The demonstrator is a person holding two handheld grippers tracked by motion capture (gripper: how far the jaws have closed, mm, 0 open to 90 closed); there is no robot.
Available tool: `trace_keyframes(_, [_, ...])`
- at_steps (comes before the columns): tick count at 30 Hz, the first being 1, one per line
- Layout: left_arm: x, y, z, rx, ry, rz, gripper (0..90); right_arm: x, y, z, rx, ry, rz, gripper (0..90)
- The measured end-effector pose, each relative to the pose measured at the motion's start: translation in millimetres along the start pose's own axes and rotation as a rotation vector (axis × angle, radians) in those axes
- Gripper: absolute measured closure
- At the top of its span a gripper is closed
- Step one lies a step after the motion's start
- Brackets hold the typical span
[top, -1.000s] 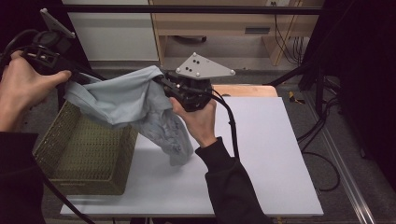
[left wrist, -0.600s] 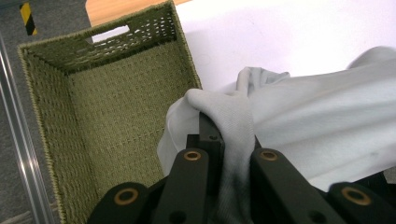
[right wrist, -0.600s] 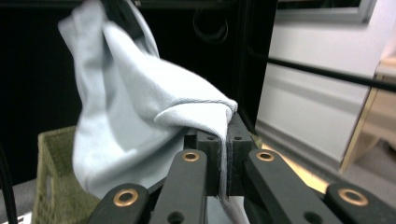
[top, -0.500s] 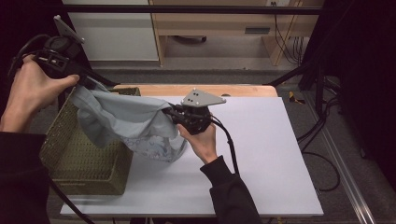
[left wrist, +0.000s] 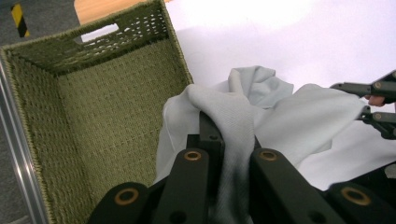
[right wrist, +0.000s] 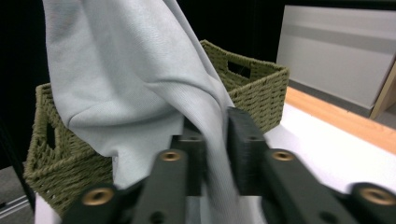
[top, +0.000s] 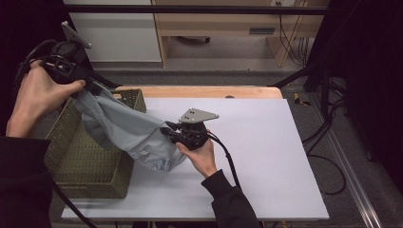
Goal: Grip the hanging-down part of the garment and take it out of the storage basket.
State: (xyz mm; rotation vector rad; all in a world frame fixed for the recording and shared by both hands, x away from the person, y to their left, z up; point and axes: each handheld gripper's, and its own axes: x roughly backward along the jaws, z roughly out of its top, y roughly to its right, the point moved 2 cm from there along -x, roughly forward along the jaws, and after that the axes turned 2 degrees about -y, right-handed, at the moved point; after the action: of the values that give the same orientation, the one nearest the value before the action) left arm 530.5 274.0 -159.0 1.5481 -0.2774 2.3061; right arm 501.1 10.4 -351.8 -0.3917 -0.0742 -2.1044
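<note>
The pale grey-blue soft cloth garment (top: 128, 130) now hangs lower and further left than a second ago, stretched between the two tools, with its upper end over the olive-green woven rectangular basket (top: 85, 161) and its lower end drooping just past the basket's right wall. That suggests it is being carried over for dropping into the basket. The left hand-held gripper (top: 88, 85), raised above the basket's far corner, is clamped on a fold of the garment; the right hand-held gripper (top: 167, 134), just right of the basket, has dropped toward the white table (top: 266, 142) and also pinches the fabric. The basket's interior looks empty. Its near right wall stands between the trailing cloth and the opening, so that hem may catch there.
</note>
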Motion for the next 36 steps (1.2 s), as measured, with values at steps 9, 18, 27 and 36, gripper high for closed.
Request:
trace_keyframes(9, [-2.0,-0.2,-0.6,0.002,0.007,-0.006,86.9,31.5,-0.4,4.4,0.009,0.03,0.049,34.1])
trace_keyframes(18, [-2.7,4.4,-1.2,-0.006,0.016,-0.012,86.8,73.9,9.7,-6.5,0.007,0.096,-0.011,15.2])
trace_keyframes(27, [-4.2,4.2,-3.9,-0.007,0.019,-0.016,86.8,113.2,29.8,-36.2,-0.025,0.112,-0.171,9.4])
trace_keyframes(36, [-5.3,0.1,-6.2,0.004,0.017,-0.025,86.8,153.4,47.7,-65.5,-0.061,0.127,-0.298,6.1])
